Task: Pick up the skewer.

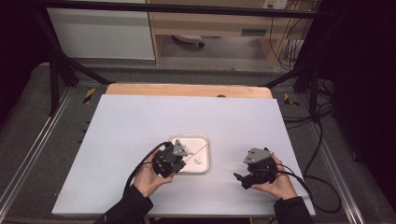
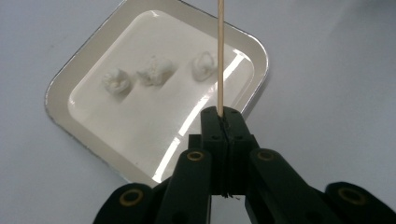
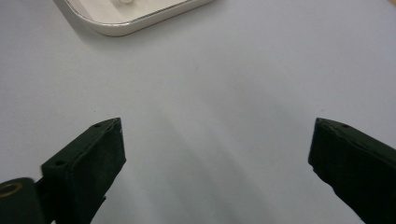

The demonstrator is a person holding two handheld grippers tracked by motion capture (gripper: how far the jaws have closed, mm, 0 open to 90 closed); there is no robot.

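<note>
Left gripper (image 2: pixel 219 114) has its jaws together, clamped on a thin wooden skewer (image 2: pixel 219 56); the stick runs straight out from the tips and crosses over the near-right part of the white tray (image 2: pixel 60 100). In the high view the left gripper (image 1: pixel 180 161) sits over the tray's left edge, with the skewer (image 1: pixel 198 150) slanting across the tray (image 1: pixel 205 140) toward its right rim. Tray holds three small white lumps (image 2: pixel 154 71) in a row along its middle, all apart from each other; the skewer passes just beside the rightmost lump in the left gripper view, can't tell if it touches. Right gripper (image 1: pixel 239 178) is well to the right of the tray, low over the bare white table (image 1: pixel 140 121), held in the person's right hand (image 1: pixel 280 184). Its jaws stand wide apart with nothing between them, only table surface (image 3: pixel 215 116); a tray corner (image 3: pixel 126 25) shows beyond the tips in the right gripper view.
</note>
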